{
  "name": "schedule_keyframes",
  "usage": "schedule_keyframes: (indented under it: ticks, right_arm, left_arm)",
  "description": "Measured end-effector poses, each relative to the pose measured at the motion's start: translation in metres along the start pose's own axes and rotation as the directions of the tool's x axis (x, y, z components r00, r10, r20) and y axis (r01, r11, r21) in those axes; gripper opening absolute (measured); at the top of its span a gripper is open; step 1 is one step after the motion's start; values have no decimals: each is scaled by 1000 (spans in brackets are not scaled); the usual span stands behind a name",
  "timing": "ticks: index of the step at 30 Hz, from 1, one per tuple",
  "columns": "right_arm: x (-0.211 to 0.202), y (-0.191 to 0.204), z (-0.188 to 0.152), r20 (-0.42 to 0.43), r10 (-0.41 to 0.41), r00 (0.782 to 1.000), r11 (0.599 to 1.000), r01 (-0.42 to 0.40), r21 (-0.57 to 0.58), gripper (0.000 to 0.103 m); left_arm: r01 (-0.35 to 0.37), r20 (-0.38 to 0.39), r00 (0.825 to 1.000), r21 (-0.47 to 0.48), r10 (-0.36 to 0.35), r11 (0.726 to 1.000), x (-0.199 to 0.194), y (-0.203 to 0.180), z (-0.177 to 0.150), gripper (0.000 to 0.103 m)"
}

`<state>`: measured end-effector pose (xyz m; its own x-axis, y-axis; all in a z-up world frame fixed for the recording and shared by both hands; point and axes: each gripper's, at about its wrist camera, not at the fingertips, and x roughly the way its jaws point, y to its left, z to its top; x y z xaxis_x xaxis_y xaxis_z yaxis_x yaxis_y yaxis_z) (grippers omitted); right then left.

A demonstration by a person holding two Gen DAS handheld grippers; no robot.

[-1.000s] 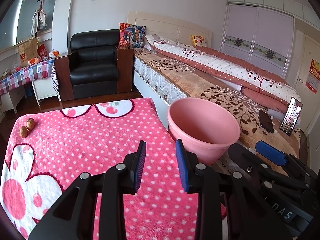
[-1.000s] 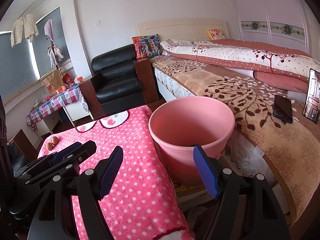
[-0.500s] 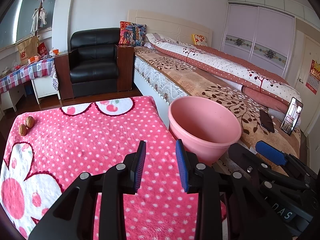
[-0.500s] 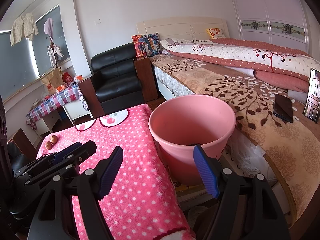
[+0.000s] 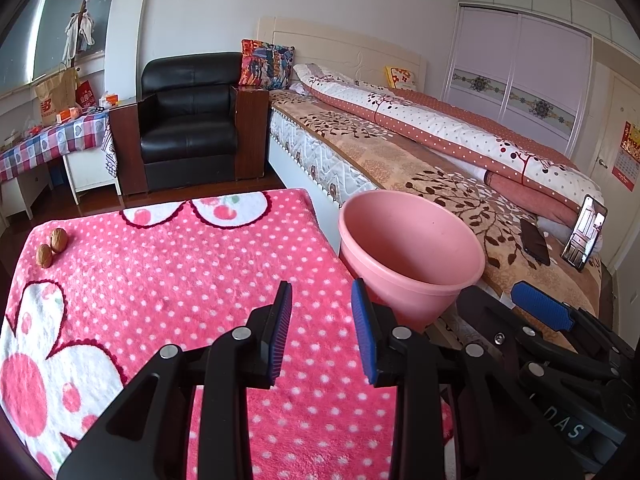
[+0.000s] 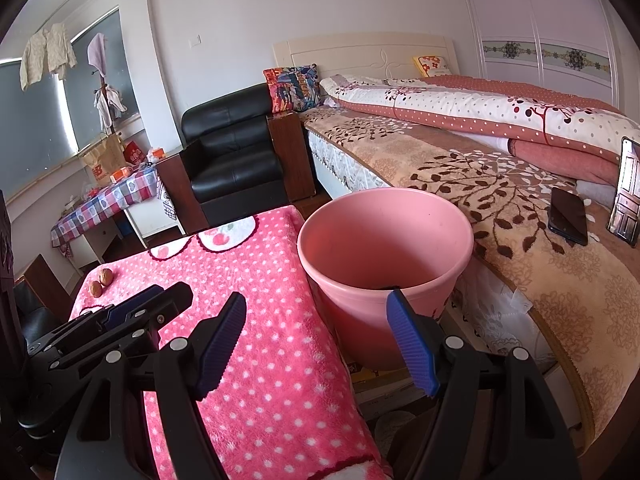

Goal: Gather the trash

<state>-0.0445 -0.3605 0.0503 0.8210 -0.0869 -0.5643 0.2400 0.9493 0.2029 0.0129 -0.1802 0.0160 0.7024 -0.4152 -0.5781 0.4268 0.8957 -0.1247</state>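
Observation:
Two walnuts lie at the far left corner of a table under a pink polka-dot blanket; they also show in the right wrist view. A pink bucket stands between the table and the bed, also in the right wrist view, with something dark at its bottom. My left gripper is open and empty above the blanket's near right part. My right gripper is wide open and empty at the table's right edge, next to the bucket.
A bed with a leaf-pattern blanket runs along the right, with two phones lying on it. A black armchair stands behind the table. A checked-cloth side table with boxes is at the far left.
Both views have shifted slightly; the grippers have drifted a little, both still open and empty. The walnuts and bucket have not moved.

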Motion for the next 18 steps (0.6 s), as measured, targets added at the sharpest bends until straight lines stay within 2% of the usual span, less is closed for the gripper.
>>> schedule_keyframes:
  ticks: [18]
  right_arm:
    - [0,0,-1,-8,-1,1000,1000,1,-6,72]
  left_arm:
    - [-11,-9,1000,1,11,1000,3,1,0,31]
